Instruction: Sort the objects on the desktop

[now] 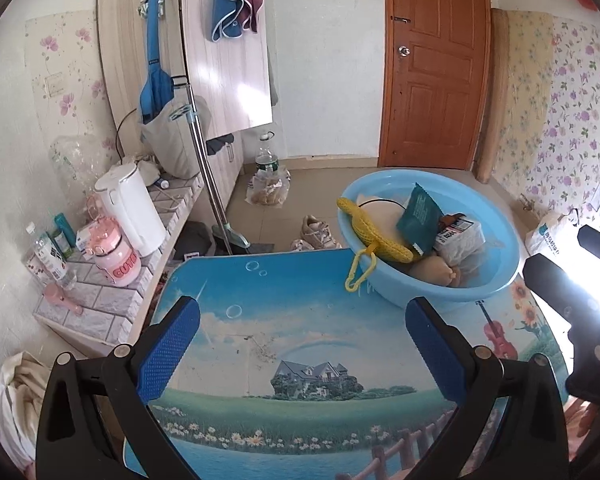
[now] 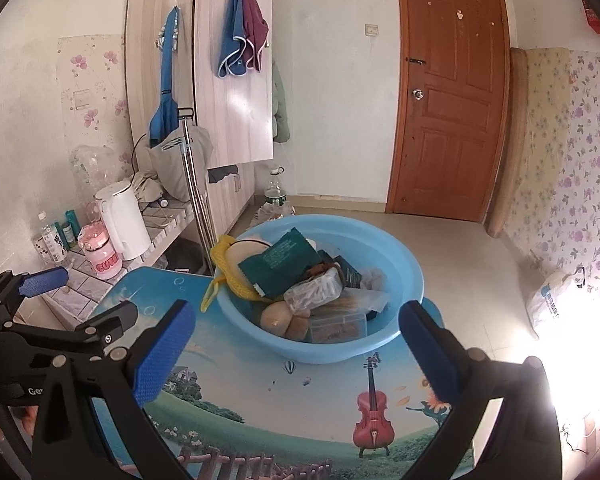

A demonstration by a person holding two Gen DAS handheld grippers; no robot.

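Both grippers' jaws wide; basin (image 2: 404,280) full.

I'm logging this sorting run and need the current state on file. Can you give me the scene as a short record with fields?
surface: picture-printed table
container: blue basin at the table's far edge
basin contents: yellow mesh pouch, dark green packet, other packets piled together
table outside basin: no loose items visible
left gripper: open, empty
right gripper: open, empty, facing the basin
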